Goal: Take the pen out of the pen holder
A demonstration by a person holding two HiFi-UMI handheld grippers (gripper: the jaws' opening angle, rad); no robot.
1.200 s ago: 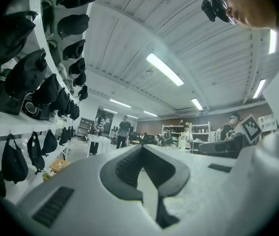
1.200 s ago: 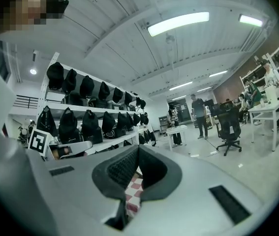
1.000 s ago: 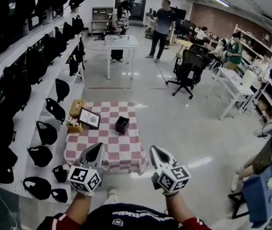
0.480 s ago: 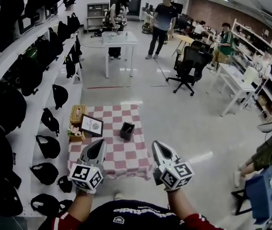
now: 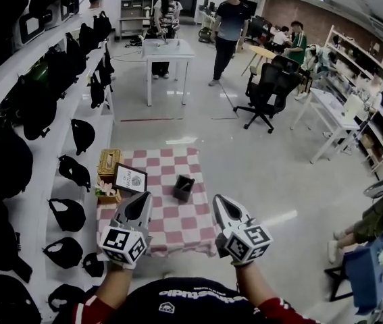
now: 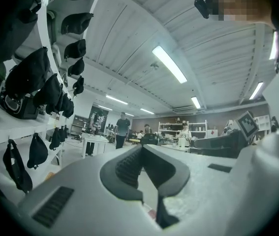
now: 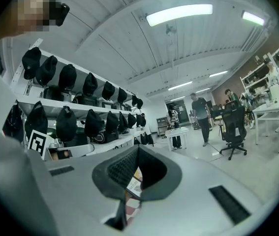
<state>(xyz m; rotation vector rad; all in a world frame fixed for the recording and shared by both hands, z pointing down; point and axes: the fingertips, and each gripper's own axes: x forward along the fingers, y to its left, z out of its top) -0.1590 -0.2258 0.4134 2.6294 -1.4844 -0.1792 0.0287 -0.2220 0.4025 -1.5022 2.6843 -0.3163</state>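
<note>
1. the task looked barely begun. the pen holder (image 5: 183,188), a small black box, stood untouched near the middle of the cloth-covered bench (image 5: 177,220).
2. the pen was too small to make out in the head view. i judged it was in the holder, since neither gripper carried anything.
3. the left gripper (image 5: 141,206) was held level over the near edge of the bench. its jaws were pressed together at the tips with nothing between them.
4. the right gripper (image 5: 221,206) was beside it, also at the near edge. its jaws were likewise closed and empty, and only the checked cloth and a framed picture (image 5: 130,179) showed through the gap behind the tips.
5. both grippers were well short of the holder, which stood farther along the bench, roughly between their two lines.
6. everything of substance was left to do: reaching the holder, parting one pair of jaws, closing them on the pen and lifting it clear.
7. the framed picture stood just left of the holder, with a woven box (image 5: 108,162) behind it, so an approach from the right side looked less crowded.
</note>
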